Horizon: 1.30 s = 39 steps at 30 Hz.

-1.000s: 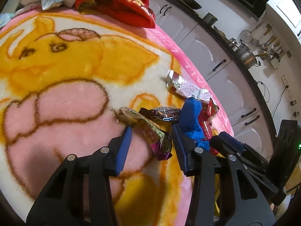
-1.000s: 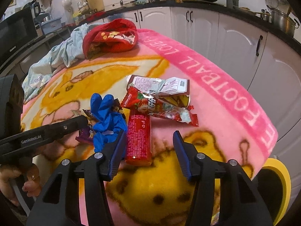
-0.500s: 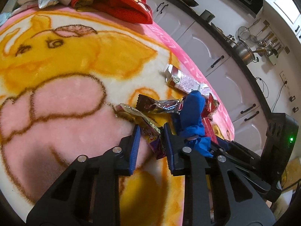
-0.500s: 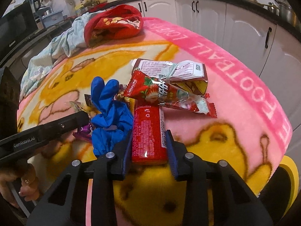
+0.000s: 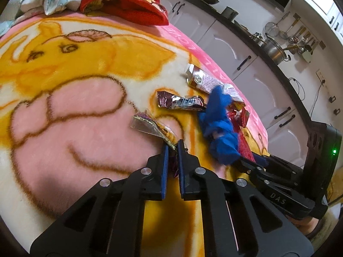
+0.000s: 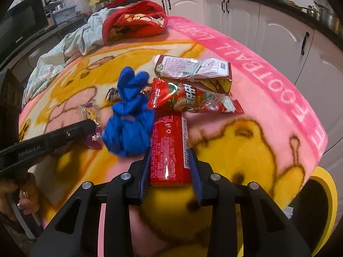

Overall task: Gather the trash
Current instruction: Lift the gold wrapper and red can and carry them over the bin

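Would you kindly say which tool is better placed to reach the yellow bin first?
Right tool: shut on the red cylindrical snack pack, with the yellow bin beside it at the blanket's edge.

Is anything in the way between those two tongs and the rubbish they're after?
No. The right tongs are already shut on the red packet, and the left tongs pinch the purple wrapper. Nothing sits between them.

we see a kitchen behind the pink and yellow cartoon blanket (image 6: 268, 68), with white cabinet doors (image 6: 278, 32) on dark handles under a black counter (image 5: 268, 57), a steel pot (image 5: 273, 49) and hanging utensils (image 5: 298, 34) on the white wall, and a microwave (image 6: 23, 25) at left.
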Tool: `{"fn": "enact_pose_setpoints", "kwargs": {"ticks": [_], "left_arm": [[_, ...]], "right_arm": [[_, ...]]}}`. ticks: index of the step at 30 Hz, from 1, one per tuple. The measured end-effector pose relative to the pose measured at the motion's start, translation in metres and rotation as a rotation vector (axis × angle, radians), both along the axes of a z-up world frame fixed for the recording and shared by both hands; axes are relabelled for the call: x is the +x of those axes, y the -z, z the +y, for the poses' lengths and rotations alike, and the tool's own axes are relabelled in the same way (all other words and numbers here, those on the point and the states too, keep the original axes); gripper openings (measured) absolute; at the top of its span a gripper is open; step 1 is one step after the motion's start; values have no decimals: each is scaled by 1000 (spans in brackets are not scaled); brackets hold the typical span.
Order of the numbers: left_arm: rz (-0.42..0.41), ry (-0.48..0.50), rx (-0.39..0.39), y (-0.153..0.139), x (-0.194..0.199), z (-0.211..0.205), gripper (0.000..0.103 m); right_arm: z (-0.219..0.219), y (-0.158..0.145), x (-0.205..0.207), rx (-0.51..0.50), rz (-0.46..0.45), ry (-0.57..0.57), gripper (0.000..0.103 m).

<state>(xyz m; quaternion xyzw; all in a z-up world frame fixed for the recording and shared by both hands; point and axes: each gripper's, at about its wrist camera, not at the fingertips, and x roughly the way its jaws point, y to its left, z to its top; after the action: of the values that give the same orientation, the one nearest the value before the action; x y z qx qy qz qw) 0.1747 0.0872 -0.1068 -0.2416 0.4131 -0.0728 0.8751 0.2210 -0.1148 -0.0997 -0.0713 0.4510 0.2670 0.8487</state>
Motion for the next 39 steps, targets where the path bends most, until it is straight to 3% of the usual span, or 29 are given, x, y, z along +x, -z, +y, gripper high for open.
{"fn": "enact_pose_setpoints", "kwargs": {"ticks": [24, 39], "left_arm": [[-120, -20, 125, -45, -63, 0, 4], [-197, -2, 148, -80, -78, -15, 4]], "right_arm": [[11, -38, -65, 43, -31, -119, 32], [-13, -76, -74, 89, -112, -86, 32]]}}
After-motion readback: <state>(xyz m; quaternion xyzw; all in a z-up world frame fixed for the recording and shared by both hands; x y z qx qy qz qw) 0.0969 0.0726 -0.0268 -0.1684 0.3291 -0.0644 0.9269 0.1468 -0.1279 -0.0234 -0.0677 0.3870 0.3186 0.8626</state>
